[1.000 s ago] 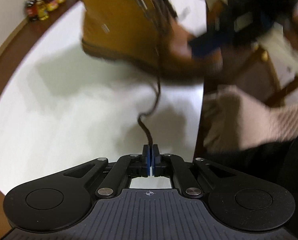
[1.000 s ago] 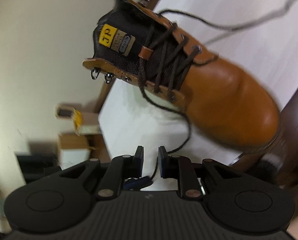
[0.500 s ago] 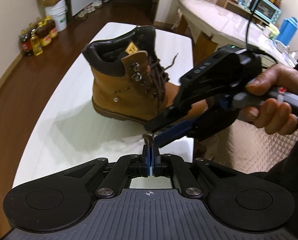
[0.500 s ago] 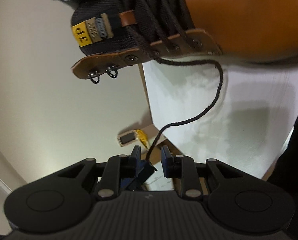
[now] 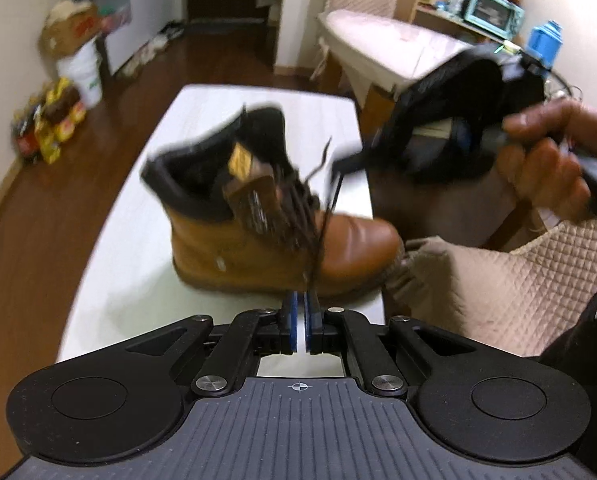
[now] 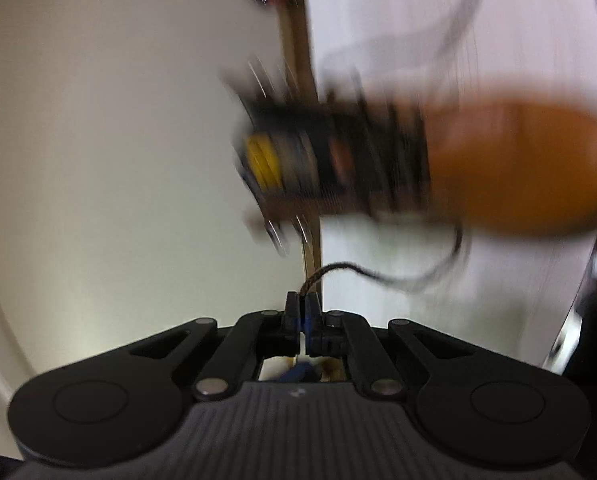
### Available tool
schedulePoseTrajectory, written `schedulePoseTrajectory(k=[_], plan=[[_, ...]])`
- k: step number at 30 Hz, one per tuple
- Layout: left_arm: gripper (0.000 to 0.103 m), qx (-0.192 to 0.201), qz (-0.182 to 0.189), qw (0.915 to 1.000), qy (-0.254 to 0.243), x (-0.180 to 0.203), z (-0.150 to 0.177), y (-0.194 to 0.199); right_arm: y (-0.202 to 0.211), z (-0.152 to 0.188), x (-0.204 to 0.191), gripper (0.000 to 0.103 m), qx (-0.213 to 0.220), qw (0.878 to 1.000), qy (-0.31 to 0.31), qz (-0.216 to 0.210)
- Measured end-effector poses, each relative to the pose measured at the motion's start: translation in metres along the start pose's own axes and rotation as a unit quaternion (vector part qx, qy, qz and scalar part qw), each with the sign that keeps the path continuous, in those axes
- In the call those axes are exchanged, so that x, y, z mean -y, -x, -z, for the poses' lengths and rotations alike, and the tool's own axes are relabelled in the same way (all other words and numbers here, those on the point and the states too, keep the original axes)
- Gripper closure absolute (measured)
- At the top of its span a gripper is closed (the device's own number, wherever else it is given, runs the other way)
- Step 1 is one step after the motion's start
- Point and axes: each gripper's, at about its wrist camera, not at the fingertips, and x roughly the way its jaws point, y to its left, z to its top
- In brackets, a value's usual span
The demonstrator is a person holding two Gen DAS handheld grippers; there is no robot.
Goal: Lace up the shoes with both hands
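A tan leather boot (image 5: 258, 248) stands on the white table (image 5: 138, 248), toe to the right, its tongue and brown lace (image 5: 324, 216) blurred. My left gripper (image 5: 300, 300) sits just in front of the boot's side; its blue pads are a narrow gap apart, and the lace's loose end hangs right above its tips. My right gripper (image 5: 340, 164), held by a hand (image 5: 550, 160), is up to the right of the boot with the lace running down from its tips. In the right wrist view that gripper (image 6: 301, 302) is shut on the braided lace (image 6: 338, 267), and the boot (image 6: 518, 168) is smeared by motion.
A quilted beige cushion (image 5: 518, 280) lies right of the table edge. Bottles (image 5: 50, 128) stand on the wooden floor at left. A second covered table (image 5: 378, 40) is behind, with appliances on a shelf.
The right gripper has shut on the lace near the left gripper's tips and swung up and right with it. The left gripper's pads have parted slightly.
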Motion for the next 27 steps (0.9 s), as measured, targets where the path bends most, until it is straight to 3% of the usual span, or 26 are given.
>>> schedulePoseTrajectory(k=[2,3,5,10,13,17,24,27], plan=[[0.091,0.005,-0.006,0.9998,-0.021,-0.005,-0.011,0.0,0.024,-0.011,-0.012,0.1,0.063,0.998,0.029,-0.004],[0.088,0.008,-0.008,0.9993,-0.034,-0.007,-0.017,-0.001,0.045,-0.019,-0.023,0.1,0.122,0.991,0.061,-0.005],[0.076,0.014,-0.014,0.9972,-0.072,-0.01,-0.034,-0.005,0.052,-0.028,-0.032,0.1,0.141,0.986,0.09,-0.012],[0.075,-0.009,0.015,0.9838,-0.179,-0.008,-0.069,-0.027,-0.005,-0.031,-0.017,0.1,0.028,0.997,0.075,-0.011],[0.075,-0.038,0.035,0.9727,-0.226,-0.004,-0.077,-0.043,-0.031,-0.025,-0.007,0.1,-0.008,0.998,0.064,-0.005],[0.077,-0.073,0.056,0.9608,-0.262,-0.003,-0.081,-0.063,-0.051,-0.026,0.003,0.1,-0.034,0.999,0.043,0.0],[0.092,-0.078,0.079,0.9477,-0.299,-0.004,-0.073,-0.065,-0.064,-0.024,0.022,0.1,-0.057,0.998,0.032,0.009],[0.093,-0.077,0.089,0.9417,-0.315,-0.005,-0.068,-0.064,-0.063,-0.027,0.023,0.1,-0.073,0.997,0.033,0.015]])
